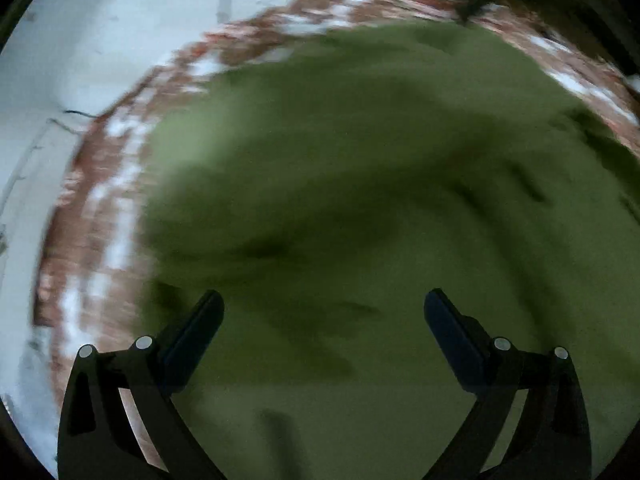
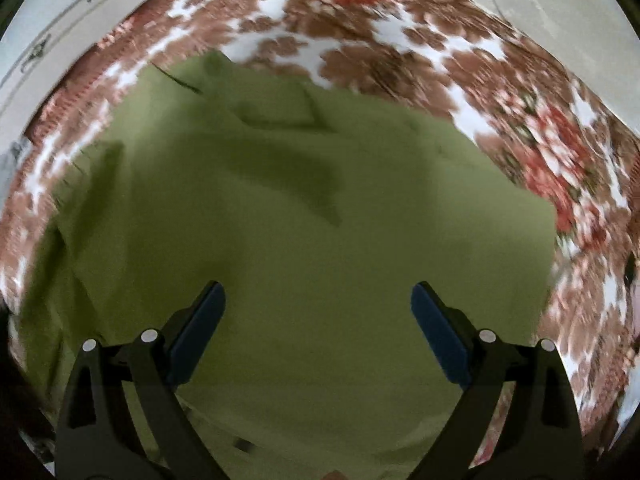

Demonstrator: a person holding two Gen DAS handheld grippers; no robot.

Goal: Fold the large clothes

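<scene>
A large olive-green garment [image 1: 360, 200] lies spread on a brown, red and white flower-patterned cover [image 1: 100, 200]. It fills most of the left wrist view, which is blurred. My left gripper [image 1: 323, 300] is open and empty above the cloth. In the right wrist view the same garment [image 2: 304, 220] lies flat with a few creases and a stitched fold near its far edge. My right gripper [image 2: 318, 292] is open and empty above it, jaws wide apart.
The patterned cover [image 2: 400, 56] rings the garment on the far and right sides. Pale wall or floor [image 1: 100, 40] lies beyond the cover's edge, with a thin dark wire at the left. White panels [image 2: 60, 32] show at the far left.
</scene>
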